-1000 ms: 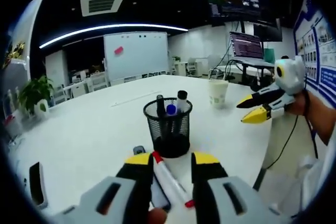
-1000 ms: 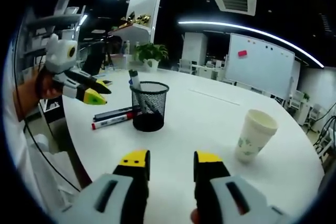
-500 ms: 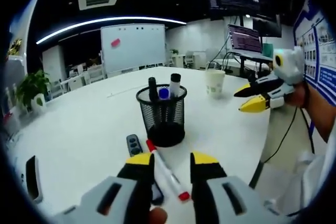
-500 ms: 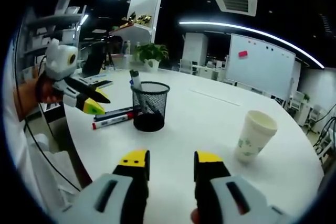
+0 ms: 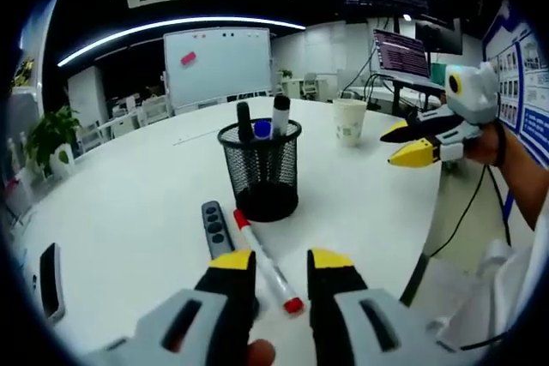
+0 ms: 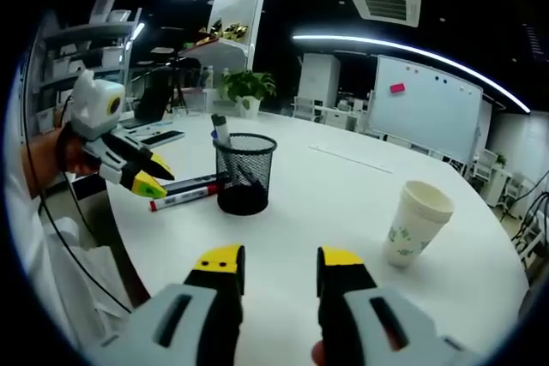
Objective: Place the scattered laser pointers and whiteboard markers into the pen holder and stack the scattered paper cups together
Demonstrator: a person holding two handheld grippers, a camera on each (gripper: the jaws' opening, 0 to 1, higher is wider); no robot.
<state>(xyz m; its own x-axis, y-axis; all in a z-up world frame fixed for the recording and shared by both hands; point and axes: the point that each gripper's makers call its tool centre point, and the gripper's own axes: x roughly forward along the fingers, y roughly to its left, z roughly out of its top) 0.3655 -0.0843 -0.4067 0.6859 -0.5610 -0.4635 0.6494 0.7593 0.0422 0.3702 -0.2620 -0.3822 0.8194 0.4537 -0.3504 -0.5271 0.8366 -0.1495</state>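
I am on the pen step, lining up on the whiteboard marker (image 5: 264, 263) that lies on the white counter (image 5: 129, 212) just ahead of my left gripper (image 5: 274, 265). Its fingers (image 5: 233, 265) stand apart with nothing between them, the marker's red-capped near end showing in the gap, a little beyond the tips. The marker runs from there toward the foot of the black mesh pen holder (image 5: 261, 169), which already carries several markers upright. Just beside the marker on its left lies a dark laser pointer (image 5: 214, 227), roughly parallel to it and near the holder's base.

My right gripper (image 6: 276, 260) hangs above bare counter, its fingers (image 6: 340, 260) likewise spread and empty. The paper cup (image 6: 413, 220) stands upright ahead and to its right, well apart from the pen holder; from here it looks like cups already nested, though I cannot tell how many.

Next, I judge, the left gripper must drop and move forward until the fingers straddle the marker's barrel, close on it, then lift and tip it upright over the holder's rim. The laser pointer lies close enough that I must take care not to nudge it.
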